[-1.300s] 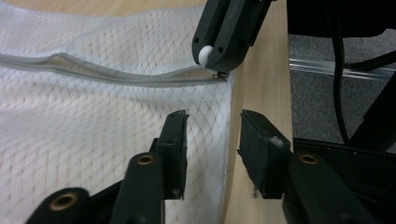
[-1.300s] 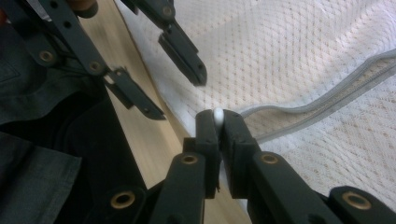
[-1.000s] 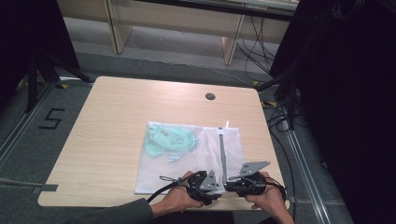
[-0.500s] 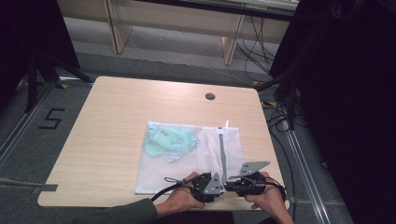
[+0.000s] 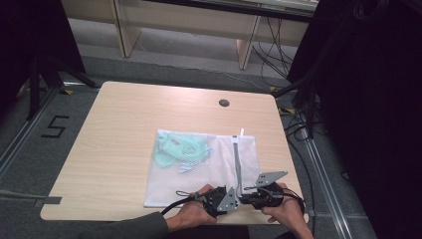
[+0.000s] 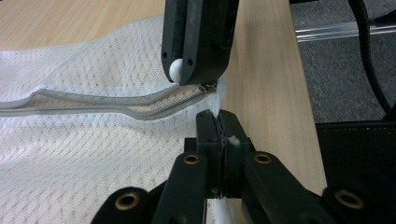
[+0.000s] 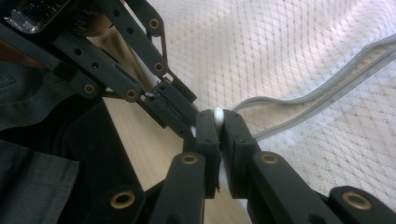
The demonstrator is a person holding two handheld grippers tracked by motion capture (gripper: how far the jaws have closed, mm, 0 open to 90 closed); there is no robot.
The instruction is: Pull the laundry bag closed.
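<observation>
White mesh laundry bag [image 5: 199,167] lies flat on the pale wood-grain tabletop [image 5: 119,129], near edge — mint-green items [image 5: 179,148] inside. Left tongs [image 6: 218,135] clamp the bag's mesh corner; right tongs [image 7: 218,122] are pinched on the white zipper pull [image 7: 218,112] (grey zipper tape [image 6: 93,100] partly parted).

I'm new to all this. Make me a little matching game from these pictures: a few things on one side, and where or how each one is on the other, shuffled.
Things:
1. mesh bag
2. teal item
3. left claw
4. round hole

States or places:
A. inside the bag, at its far left
B. in the table top near the far edge
C. shut on the bag's near edge
D. lying flat, zipper partly open

Pairs: 1-D, 2-A, 3-C, 4-B
</observation>
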